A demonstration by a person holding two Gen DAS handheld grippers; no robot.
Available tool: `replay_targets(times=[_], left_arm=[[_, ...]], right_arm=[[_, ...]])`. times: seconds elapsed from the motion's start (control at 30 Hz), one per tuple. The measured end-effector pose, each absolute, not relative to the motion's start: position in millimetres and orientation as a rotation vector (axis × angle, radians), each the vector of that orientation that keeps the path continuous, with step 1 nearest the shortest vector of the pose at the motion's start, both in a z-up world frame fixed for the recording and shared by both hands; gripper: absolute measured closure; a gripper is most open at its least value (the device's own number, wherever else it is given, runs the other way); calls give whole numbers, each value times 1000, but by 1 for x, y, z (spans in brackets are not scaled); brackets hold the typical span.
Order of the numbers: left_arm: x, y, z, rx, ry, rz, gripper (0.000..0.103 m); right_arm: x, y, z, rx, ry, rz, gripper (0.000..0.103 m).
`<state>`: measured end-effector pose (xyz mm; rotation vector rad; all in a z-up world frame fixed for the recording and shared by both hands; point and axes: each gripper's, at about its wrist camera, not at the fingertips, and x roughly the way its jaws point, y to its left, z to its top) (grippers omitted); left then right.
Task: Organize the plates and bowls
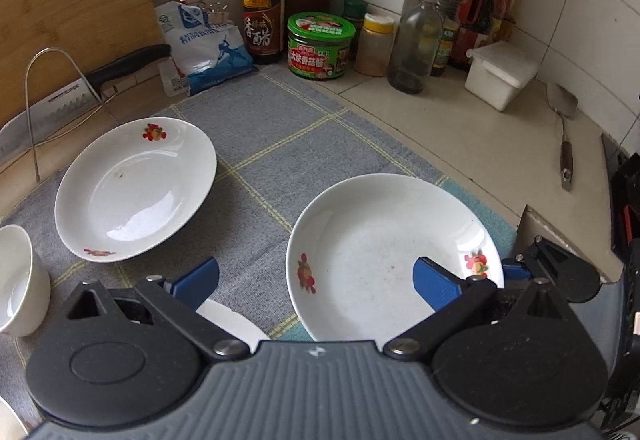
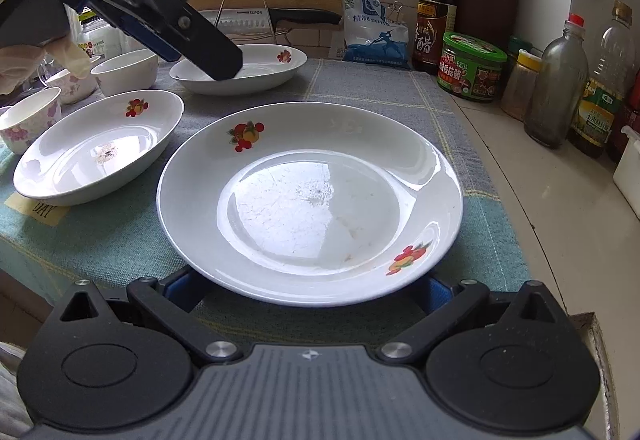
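We count three plates lying singly on the grey cloth [image 2: 360, 87]: near plate [image 2: 310, 199], left plate [image 2: 96, 147], far plate [image 2: 248, 69]; bowls [image 2: 126, 73] stand apart at left, nothing stacked yet. Our left gripper [image 1: 316, 284] hangs spread and empty; our right gripper [image 2: 308, 290] straddles the near plate's rim, also spread, no grip taken.

Vinegar bottle [image 1: 263, 5] at 12, green-lidded jar [image 1: 320, 46] beside it, salt bag [image 1: 206, 45] at 11, spatula [image 1: 563, 131] at 2, knife [image 1: 72, 89] at 10.
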<state>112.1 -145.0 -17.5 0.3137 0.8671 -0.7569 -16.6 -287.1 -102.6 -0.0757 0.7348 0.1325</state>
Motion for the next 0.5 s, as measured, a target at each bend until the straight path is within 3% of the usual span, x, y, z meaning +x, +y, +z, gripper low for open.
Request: replay_targets(times=[0.27,0.5], left_arm=[[131,-185,-34,445,902,-872,1],[161,-213,-52,483,1013,-979,10]], right_arm=[[-18,-292,-103,-94,723,176,0],[-18,-296,-103,-106,724,210,0]])
